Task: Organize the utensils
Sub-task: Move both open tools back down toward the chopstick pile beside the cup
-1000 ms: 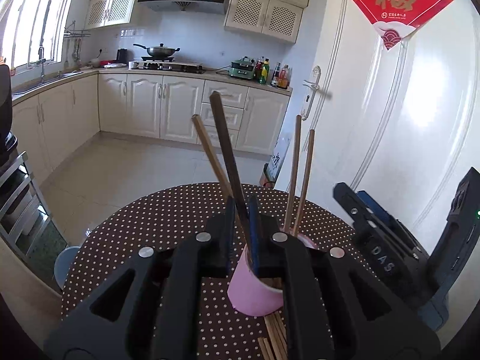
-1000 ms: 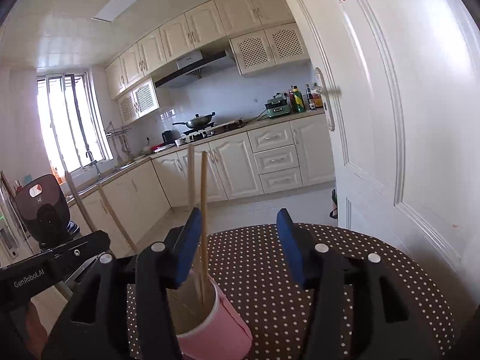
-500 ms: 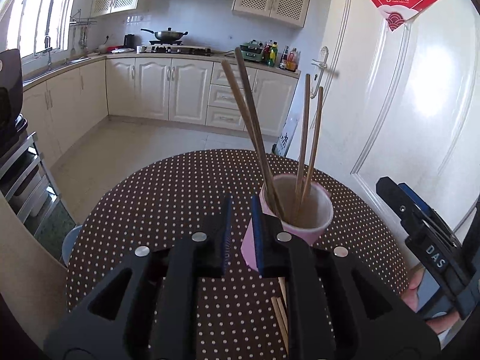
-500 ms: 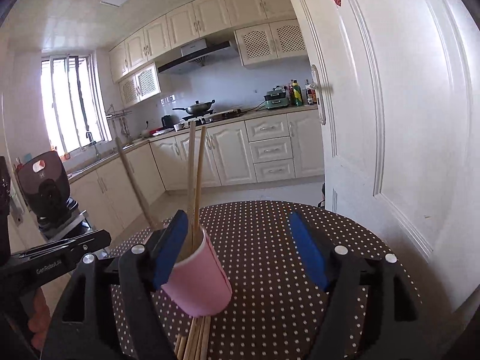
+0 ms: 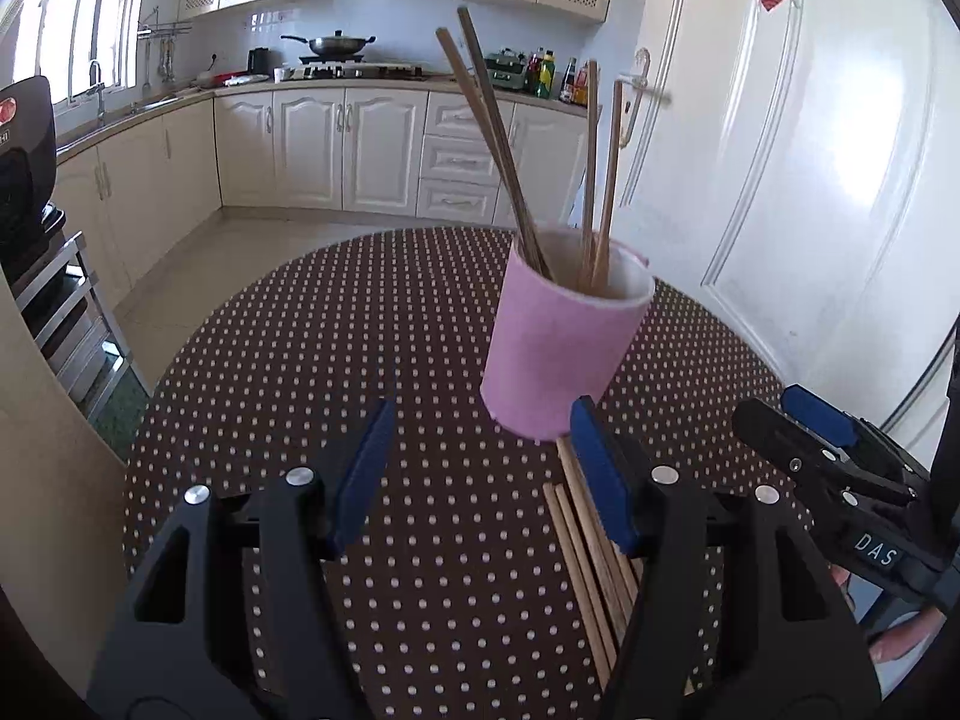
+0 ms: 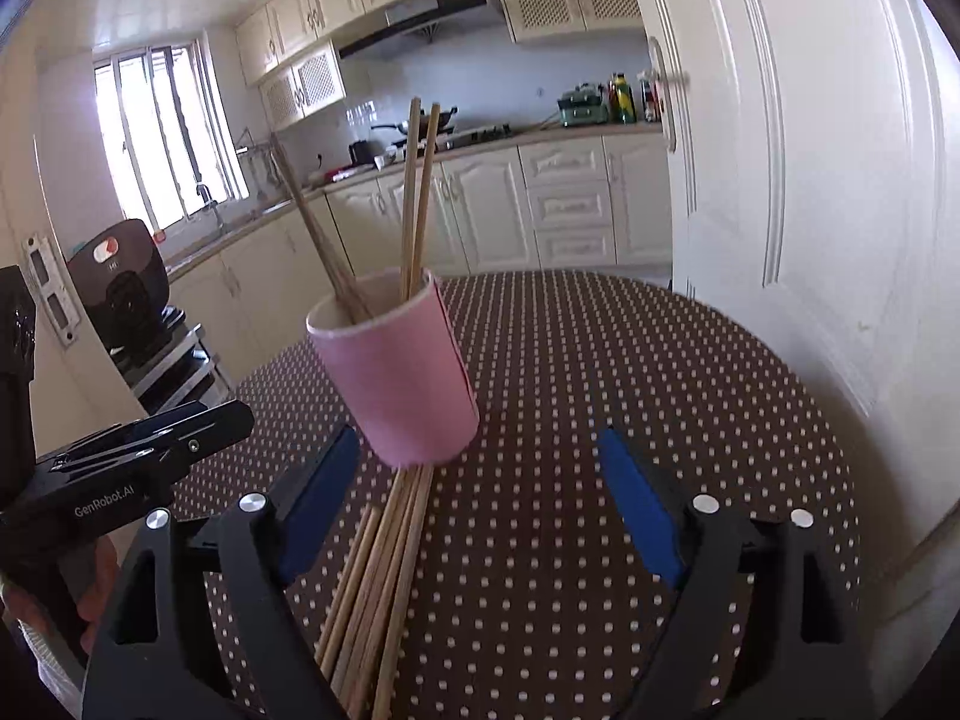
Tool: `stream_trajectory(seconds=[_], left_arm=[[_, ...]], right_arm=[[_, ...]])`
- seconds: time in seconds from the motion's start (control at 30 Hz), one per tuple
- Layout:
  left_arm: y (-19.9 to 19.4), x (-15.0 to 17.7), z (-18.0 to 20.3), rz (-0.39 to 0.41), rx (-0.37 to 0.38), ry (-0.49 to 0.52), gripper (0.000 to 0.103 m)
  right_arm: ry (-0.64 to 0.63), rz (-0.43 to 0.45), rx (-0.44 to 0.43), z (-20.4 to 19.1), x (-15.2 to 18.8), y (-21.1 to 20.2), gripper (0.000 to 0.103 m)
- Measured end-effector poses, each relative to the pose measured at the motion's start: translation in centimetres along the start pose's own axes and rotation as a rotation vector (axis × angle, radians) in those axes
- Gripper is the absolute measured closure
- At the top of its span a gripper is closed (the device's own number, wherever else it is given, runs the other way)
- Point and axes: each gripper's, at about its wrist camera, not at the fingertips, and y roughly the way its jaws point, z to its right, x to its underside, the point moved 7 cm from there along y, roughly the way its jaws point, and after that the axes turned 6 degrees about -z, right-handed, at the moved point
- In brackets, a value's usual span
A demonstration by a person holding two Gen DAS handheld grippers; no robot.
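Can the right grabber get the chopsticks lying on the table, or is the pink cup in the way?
Probably yes. The loose chopsticks lie just ahead of the right gripper, near its left finger, with its jaws open and empty. The pink cup sits only on their far ends.

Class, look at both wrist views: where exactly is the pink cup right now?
The pink cup stands on the polka-dot table, ahead of both open grippers, holding four upright chopsticks; the loose chopsticks lie flat at its near side.
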Motion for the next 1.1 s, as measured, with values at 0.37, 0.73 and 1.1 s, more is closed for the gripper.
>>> stream_trajectory(seconds=[0.37, 0.73, 1.1], left_arm=[[2.0, 4.6, -0.3, -0.145, 0.014, -0.039, 0.027], [2.9, 7.5, -1.1, -0.234, 0.019, -0.091, 0.019], [1.8, 8.5, -0.3, -0.251, 0.007, -0.011, 0.017]], right_arm=[[-0.046, -0.178, 0.010, 0.3, 3.4, 1.2, 0.015], [-0.092, -0.291, 0.026, 0.6, 5.7, 2.7, 0.010], [-0.173, -0.330, 0.051, -1.1, 6.5, 3.9, 0.009]])
